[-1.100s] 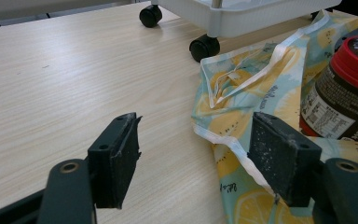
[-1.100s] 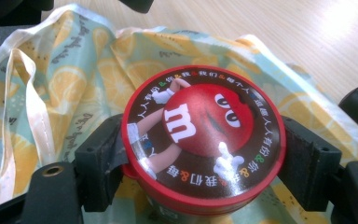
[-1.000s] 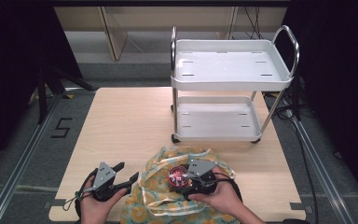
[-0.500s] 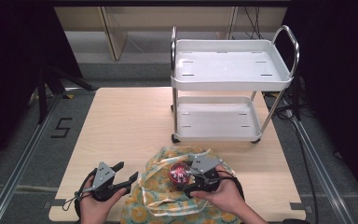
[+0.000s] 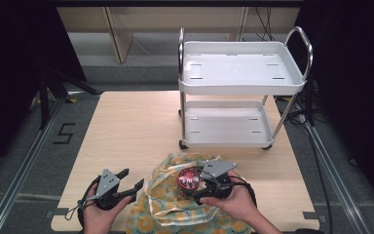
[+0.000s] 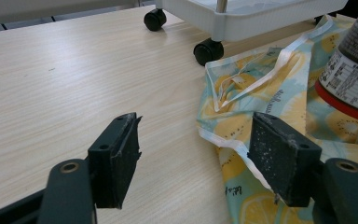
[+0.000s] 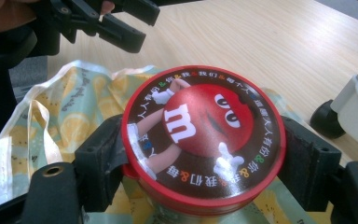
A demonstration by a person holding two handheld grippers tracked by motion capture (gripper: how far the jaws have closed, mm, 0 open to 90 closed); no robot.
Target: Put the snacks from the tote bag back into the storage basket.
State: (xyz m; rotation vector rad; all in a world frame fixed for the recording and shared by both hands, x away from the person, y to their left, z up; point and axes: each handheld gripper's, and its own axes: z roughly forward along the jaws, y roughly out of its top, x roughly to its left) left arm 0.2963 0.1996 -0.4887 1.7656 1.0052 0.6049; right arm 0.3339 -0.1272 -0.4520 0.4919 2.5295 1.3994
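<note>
Gripping a round candy tin (image 5: 187, 178) by its sides, the right tool (image 5: 200, 185) has its jaws clamped on the red-rimmed lid (image 7: 204, 140), one pad on each flank, so the tin sits level with its printed top facing up. The tin is above the lemon-print bag (image 5: 175, 204), which lies crumpled on the near edge of the table (image 5: 126, 126); I cannot tell whether its base rests on the fabric or is just off it. A side grasp like this looks chosen to let the tin go straight up out of the bag's folds.

The left tool (image 5: 129, 181) rests just left of the bag with its jaws spread and nothing between them. In the left gripper view, its right pad (image 6: 279, 158) lies over the bag's white-taped hem (image 6: 233, 147), probably ready to pin or pull the cloth so it does not ride up with the tin.

Loose white handles (image 6: 261, 74) curl near the tin and could snag it. Beyond the bag, bare wood is open to the left and middle. The white two-shelf cart (image 5: 241, 73) stands at the far right of the table, its casters (image 6: 208, 50) close to the bag's far edge, both shelves empty. The bag's near side overhangs the table's front edge by the person's hands.
</note>
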